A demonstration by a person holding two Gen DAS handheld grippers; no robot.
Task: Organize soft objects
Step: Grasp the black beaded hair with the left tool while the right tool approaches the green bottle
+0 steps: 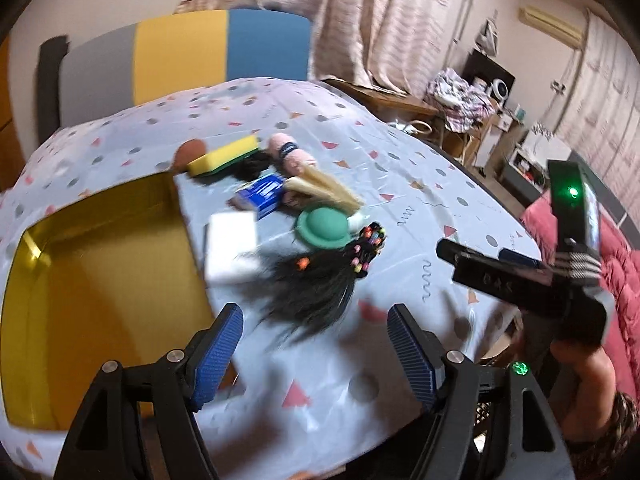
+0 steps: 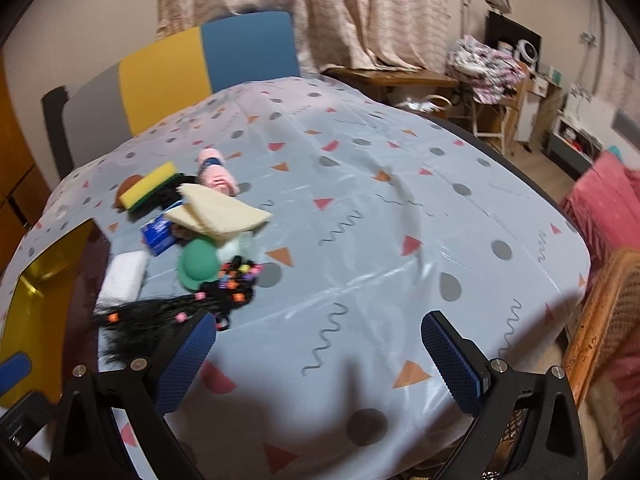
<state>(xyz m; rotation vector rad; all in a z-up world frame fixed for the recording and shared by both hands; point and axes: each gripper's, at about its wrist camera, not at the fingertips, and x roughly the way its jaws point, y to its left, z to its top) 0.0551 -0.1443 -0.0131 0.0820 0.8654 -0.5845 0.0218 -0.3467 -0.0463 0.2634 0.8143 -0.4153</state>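
Dim, warm indoor light. Both views motion-blurred and soft throughout. Strong fisheye bending with dark corner vignetting. Mild sheen on the surface (image 2: 360, 208); soft shadow at its near edge.

yellow box (image 2: 44, 280) cut off left, wig (image 1: 316, 288) blurred

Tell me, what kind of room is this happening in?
Most likely a lived-in home room, perhaps a dining or living area. A table under a patterned tablecloth has a colourful chair behind it, curtains hang at the back, and clothes are heaped on a side stand.
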